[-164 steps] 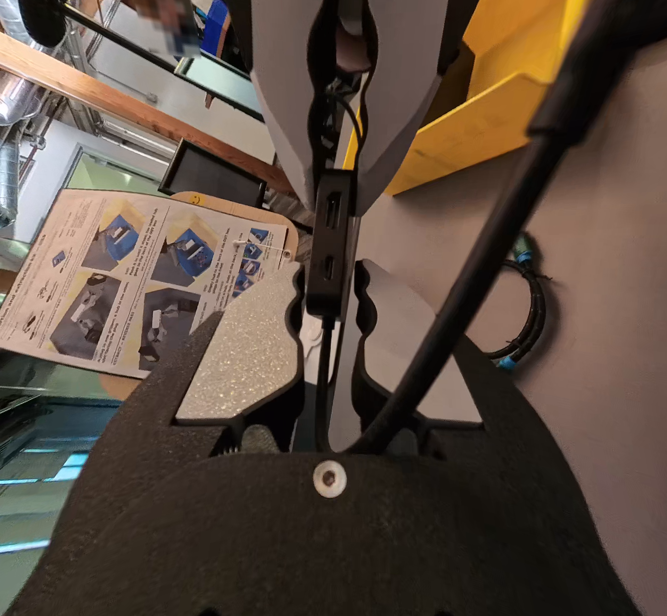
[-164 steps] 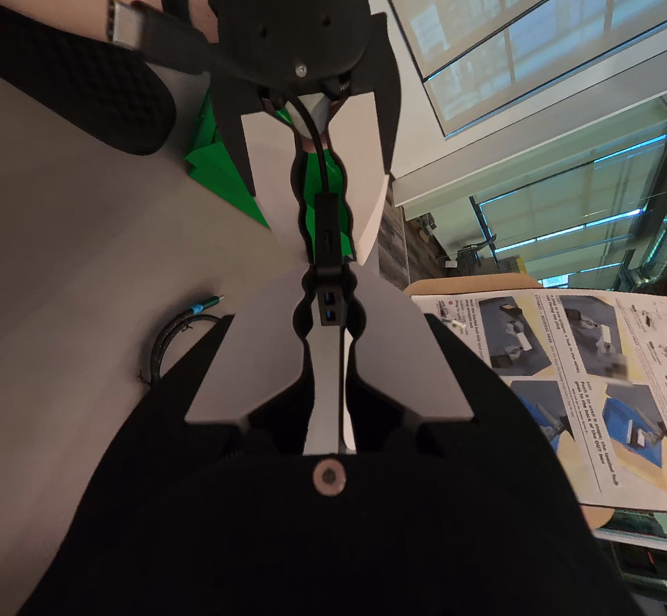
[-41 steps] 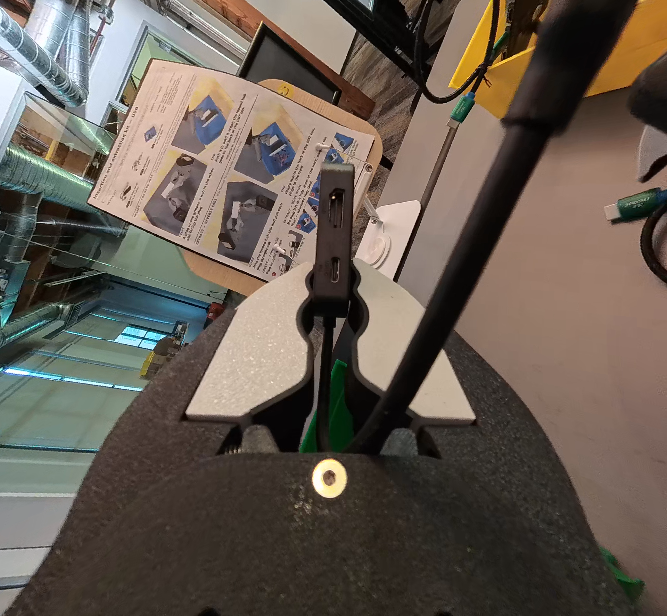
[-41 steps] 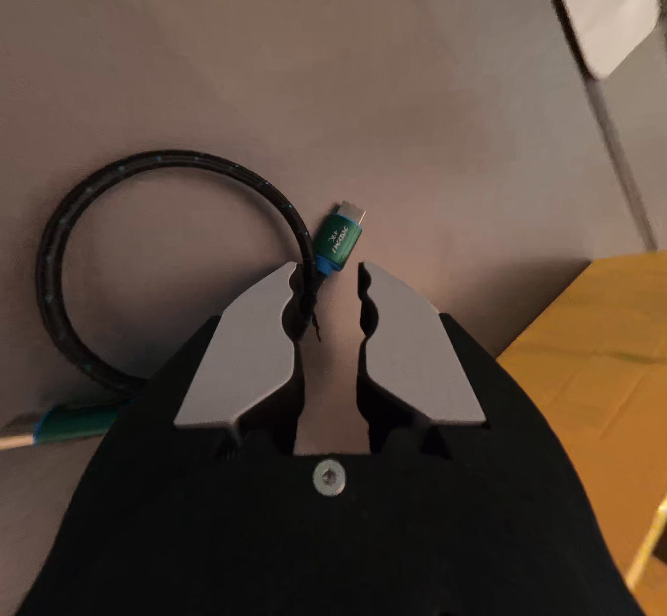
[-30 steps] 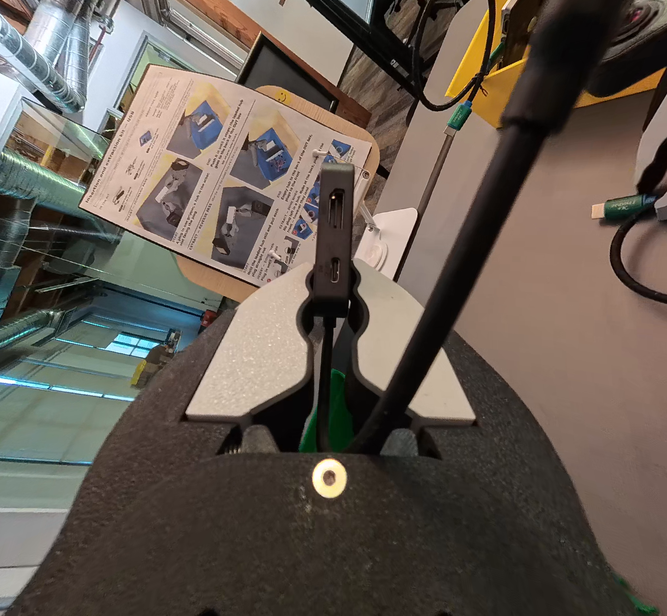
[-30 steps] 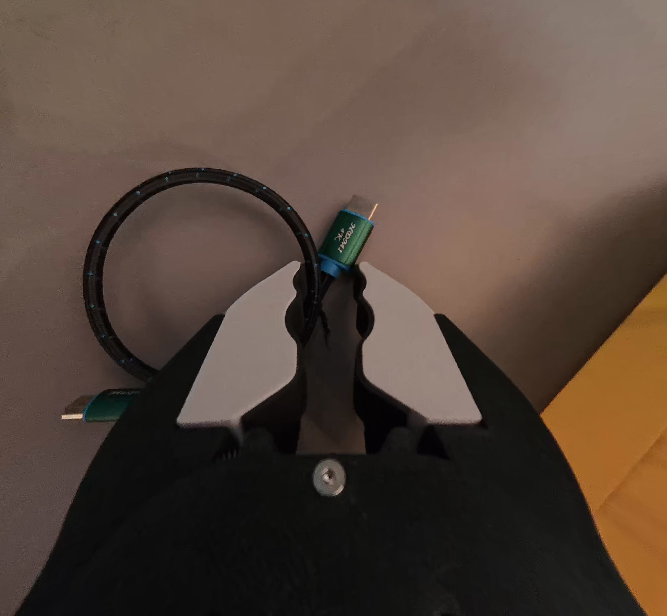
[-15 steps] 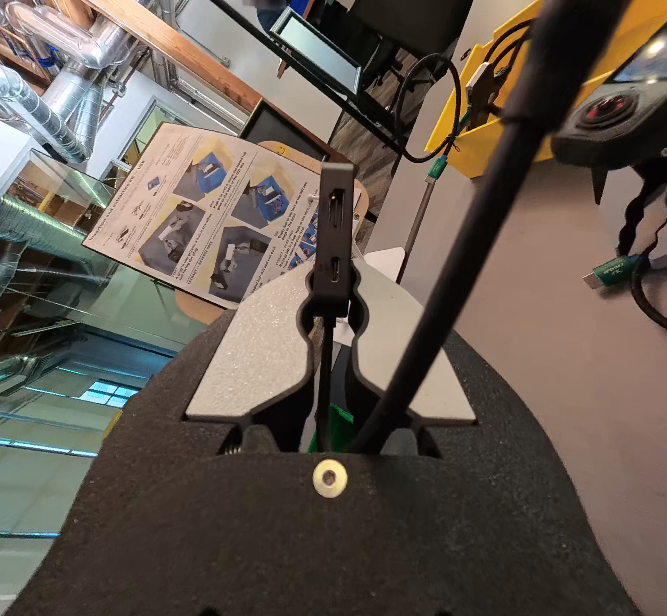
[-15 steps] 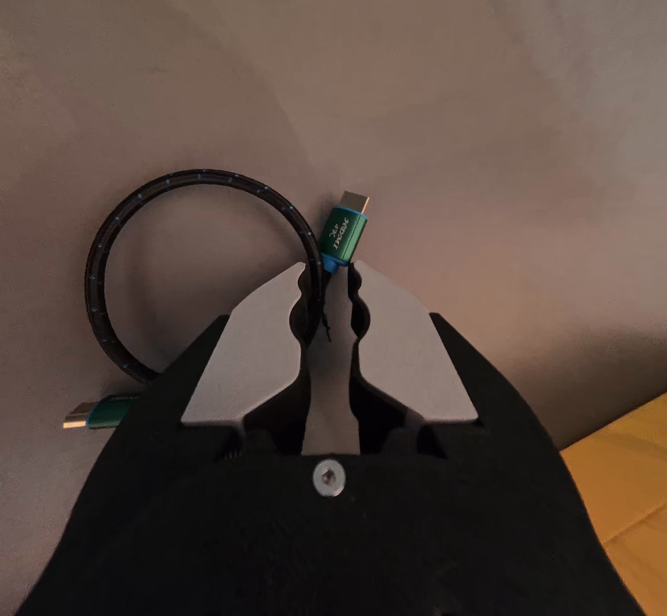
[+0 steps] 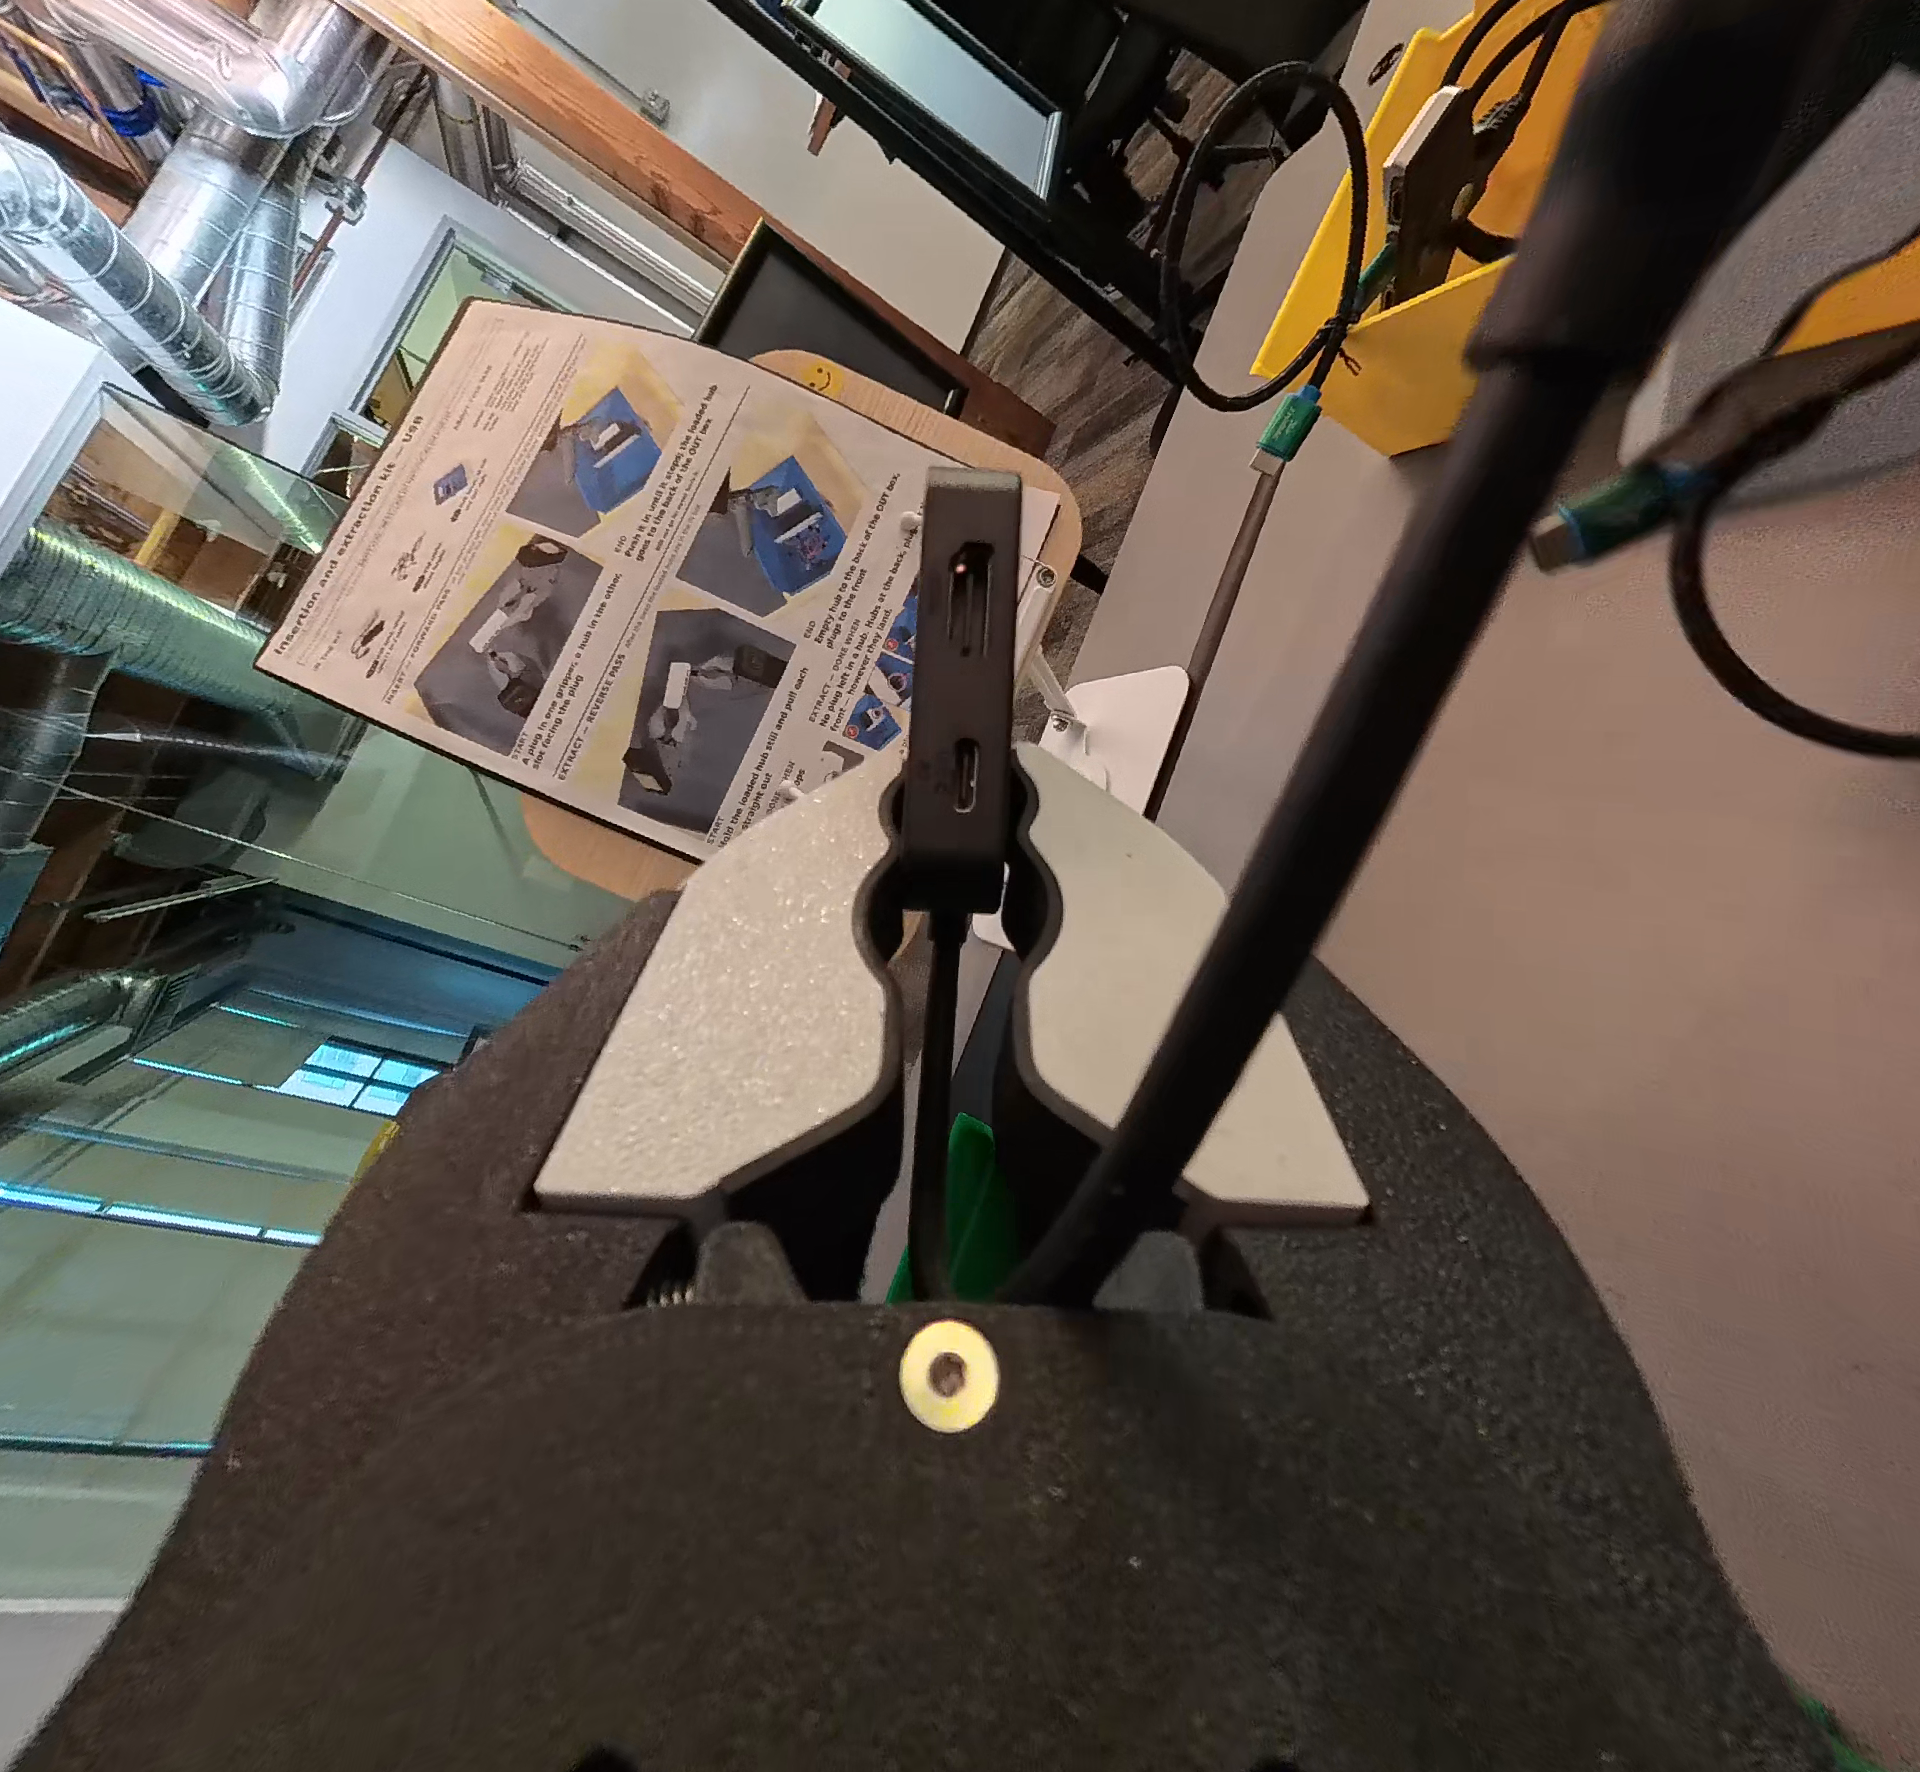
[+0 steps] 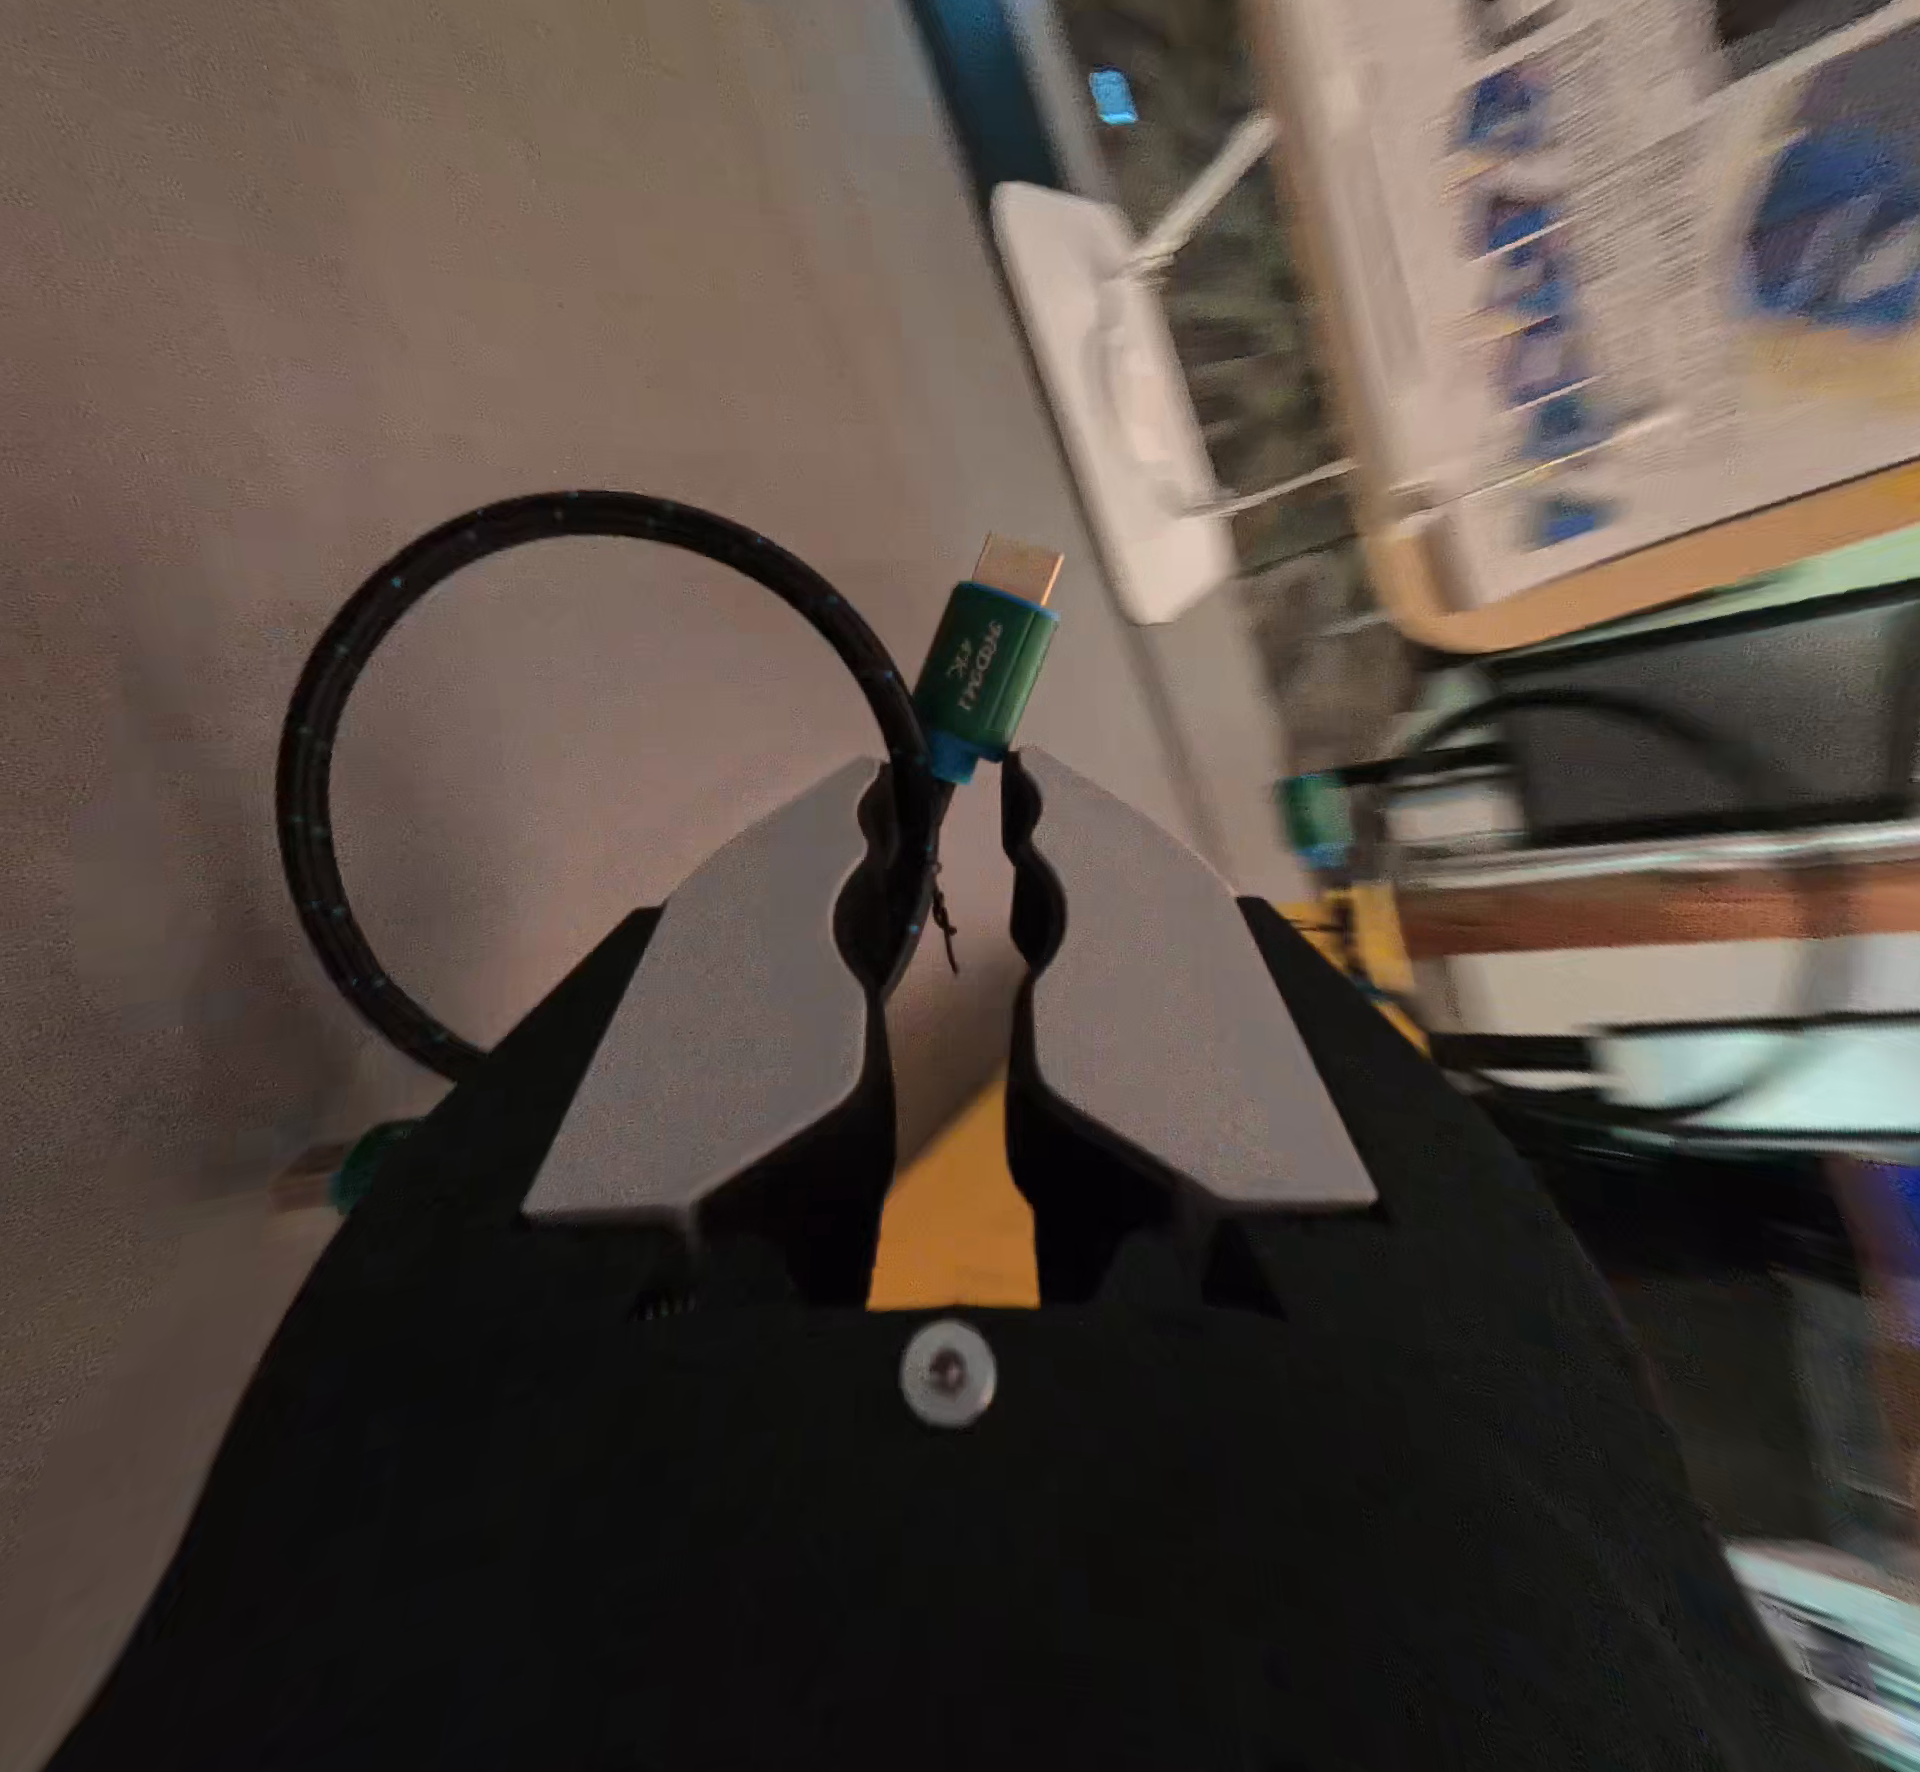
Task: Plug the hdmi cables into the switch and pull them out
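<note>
Switch (image 9: 961,673), black, stands clamped at its lower end in your left claw (image 9: 951,875), ports facing the camera. Your right claw (image 10: 940,772) is nearly closed on the braided HDMI cable (image 10: 312,787) just behind its green plug (image 10: 987,673), lifted off the grey surface (image 10: 416,216). Risk: grip behind the housing lets the plug swivel, so it may meet the port crooked and jam.

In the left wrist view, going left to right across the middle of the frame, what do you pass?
Silver ducts → instruction sheet → black switch held in the left gripper → thick black cable → green HDMI plug.
</note>
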